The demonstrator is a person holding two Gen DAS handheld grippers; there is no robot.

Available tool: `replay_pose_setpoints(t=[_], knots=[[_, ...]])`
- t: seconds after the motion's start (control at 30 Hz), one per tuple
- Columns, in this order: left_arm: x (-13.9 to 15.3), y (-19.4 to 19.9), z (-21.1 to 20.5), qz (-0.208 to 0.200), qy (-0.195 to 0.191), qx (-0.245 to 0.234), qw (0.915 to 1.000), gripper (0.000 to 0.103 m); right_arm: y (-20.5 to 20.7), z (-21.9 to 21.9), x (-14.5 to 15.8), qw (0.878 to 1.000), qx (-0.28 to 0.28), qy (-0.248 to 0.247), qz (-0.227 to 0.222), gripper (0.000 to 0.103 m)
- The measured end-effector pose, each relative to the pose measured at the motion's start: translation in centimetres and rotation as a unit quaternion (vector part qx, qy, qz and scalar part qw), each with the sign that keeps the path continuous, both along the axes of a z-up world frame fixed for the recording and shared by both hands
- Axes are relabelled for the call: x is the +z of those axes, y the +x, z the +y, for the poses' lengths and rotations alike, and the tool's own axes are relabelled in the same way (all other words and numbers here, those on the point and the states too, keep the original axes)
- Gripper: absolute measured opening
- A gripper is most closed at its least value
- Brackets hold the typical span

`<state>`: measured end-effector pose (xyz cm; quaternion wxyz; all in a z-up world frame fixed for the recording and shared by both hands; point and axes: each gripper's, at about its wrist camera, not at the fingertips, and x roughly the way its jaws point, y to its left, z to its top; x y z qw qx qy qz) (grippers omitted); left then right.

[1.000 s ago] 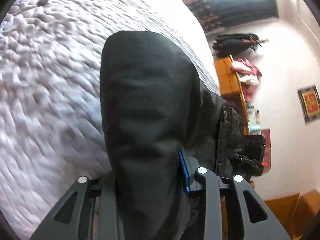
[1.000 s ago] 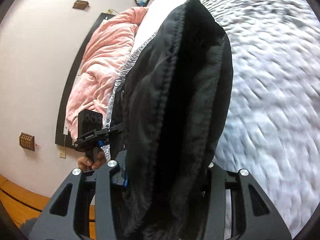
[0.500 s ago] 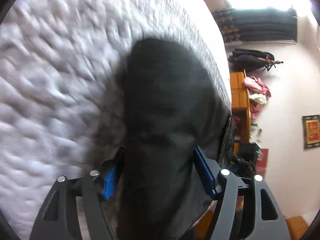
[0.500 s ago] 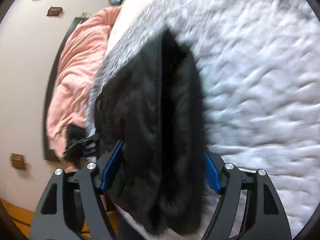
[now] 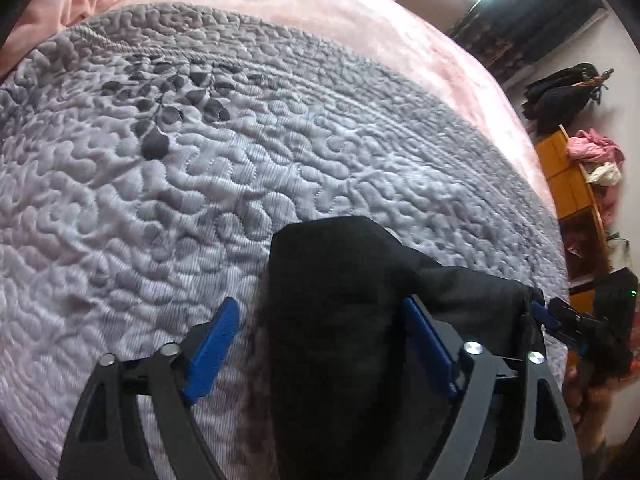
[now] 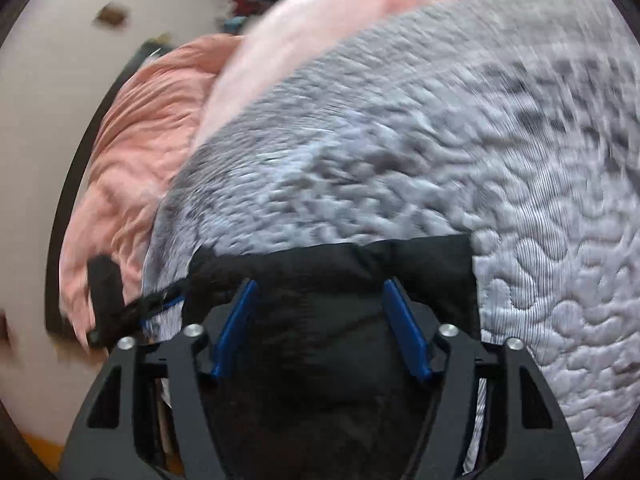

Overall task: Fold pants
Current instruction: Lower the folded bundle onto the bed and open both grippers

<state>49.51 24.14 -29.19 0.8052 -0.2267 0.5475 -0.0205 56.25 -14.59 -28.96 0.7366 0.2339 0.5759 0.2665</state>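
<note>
Black pants on grey quilted bedspread, both grippers spread wide over them.

Left gripper parted, blue pads either side of a folded black hump, not pinching it. Right gripper likewise apart, straddling the pants' straight upper edge; cloth lying slack between the pads. Pink blanket bunched at 10 o'clock of the right view, motion-blurred there. Orange wooden shelf with pink clothing at 3 o'clock of the left view, dark garments hanging above it. Other gripper's body visible at 4 o'clock, touching the pants' far end.
</note>
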Motion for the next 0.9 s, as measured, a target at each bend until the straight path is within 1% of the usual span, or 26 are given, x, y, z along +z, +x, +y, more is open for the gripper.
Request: replay_pose_setpoints(t=[0.03,0.1,0.13,0.2,0.23,0.3,0.37,0.43,0.5,0.53,0.6,0.63,0.7,0.77,0.8,0.83,0.9], knots=[[-0.3,0.4,0.0,0.006,-0.01,0.007,0.9999,0.09,0.3,-0.3,-0.8,1.0,-0.008,0.006,0.009,0.058],[-0.3,0.4,0.2,0.011,-0.024,0.014,0.9996,0.089,0.7,-0.4,-1.0,1.0,-0.006,0.014,0.014,0.058],[-0.1,0.0,0.4,0.011,-0.036,0.016,0.9992,0.087,0.5,-0.6,-0.6,1.0,-0.004,0.018,0.011,0.062],[0.2,-0.6,0.5,0.002,-0.051,0.008,0.9986,0.086,-0.9,-1.3,1.2,0.999,0.006,0.035,-0.01,0.068],[1.1,-1.9,0.6,-0.014,-0.054,0.004,0.9984,0.086,-2.4,-1.7,2.7,0.998,0.014,0.046,-0.029,0.068],[3.0,-5.0,0.5,-0.05,-0.05,-0.002,0.9975,0.088,-4.9,-2.1,4.5,0.997,0.022,0.058,-0.055,0.071],[3.7,-7.6,0.2,-0.066,-0.047,-0.002,0.9967,0.088,-8.3,-3.1,5.1,0.995,0.025,0.065,-0.068,0.072],[3.5,-10.4,-0.2,-0.067,-0.035,0.002,0.9971,0.088,-10.4,-3.7,4.4,0.996,0.02,0.068,-0.062,0.072],[2.5,-12.3,-0.8,-0.055,-0.014,0.004,0.9984,0.088,-11.7,-3.9,3.1,0.997,0.014,0.056,-0.055,0.071],[1.8,-12.7,-1.1,-0.044,-0.008,0.005,0.999,0.087,-12.1,-4.1,1.7,0.998,0.008,0.054,-0.037,0.07],[-0.3,-13.2,-2.0,-0.011,-0.01,-0.005,0.9999,0.088,-12.3,-4.3,-0.5,0.999,-0.002,0.054,-0.009,0.068],[-0.9,-13.3,-2.2,-0.005,-0.008,-0.007,0.9999,0.088,-12.4,-4.2,-1.3,0.999,-0.004,0.048,-0.004,0.066],[-1.5,-13.3,-2.4,-0.002,-0.009,0.0,1.0,0.089,-12.3,-4.2,-1.9,0.999,-0.012,0.051,0.006,0.066],[-1.5,-13.5,-2.0,0.0,-0.025,0.012,0.9996,0.088,-12.3,-4.5,-1.5,0.998,-0.021,0.062,0.013,0.067],[-1.3,-13.7,-1.8,-0.001,-0.033,0.016,0.9993,0.086,-12.7,-4.8,-0.8,0.997,-0.031,0.071,0.014,0.072],[-0.8,-14.2,-1.6,-0.005,-0.037,0.02,0.9991,0.086,-13.1,-5.0,0.0,0.997,-0.035,0.072,0.009,0.081],[1.1,-16.1,-1.6,-0.026,-0.027,0.019,0.9991,0.089,-14.5,-5.3,2.0,0.997,-0.038,0.061,-0.012,0.088]])
